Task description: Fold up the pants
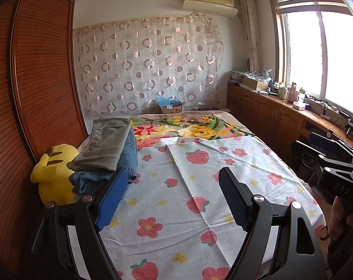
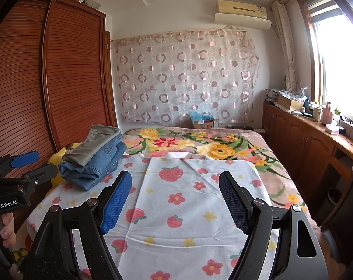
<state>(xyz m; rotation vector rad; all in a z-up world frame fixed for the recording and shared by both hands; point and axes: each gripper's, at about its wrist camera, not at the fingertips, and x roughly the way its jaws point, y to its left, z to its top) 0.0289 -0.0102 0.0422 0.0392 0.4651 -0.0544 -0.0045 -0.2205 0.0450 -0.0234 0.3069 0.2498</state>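
Folded grey-green pants [image 1: 106, 144] lie on top of folded blue jeans [image 1: 129, 156] in a stack at the left side of the bed. The same stack shows in the right wrist view, grey pants [image 2: 94, 144] over jeans [image 2: 94, 165]. My left gripper [image 1: 173, 175] hovers open over the strawberry-print sheet [image 1: 188, 221], nothing between its blue pads, the stack just left of its left finger. My right gripper [image 2: 175, 179] also stands open and empty over the sheet [image 2: 176, 210]. The left gripper [image 2: 31, 163] appears at the left edge of the right wrist view, held by a hand.
A yellow plush toy [image 1: 52, 175] sits between the stack and the wooden wardrobe [image 1: 36, 81]. A floral blanket [image 1: 199, 126] covers the far half of the bed. Wooden cabinets [image 1: 269, 109] with clutter run under the window on the right. A cardboard box [image 1: 171, 107] stands behind the bed.
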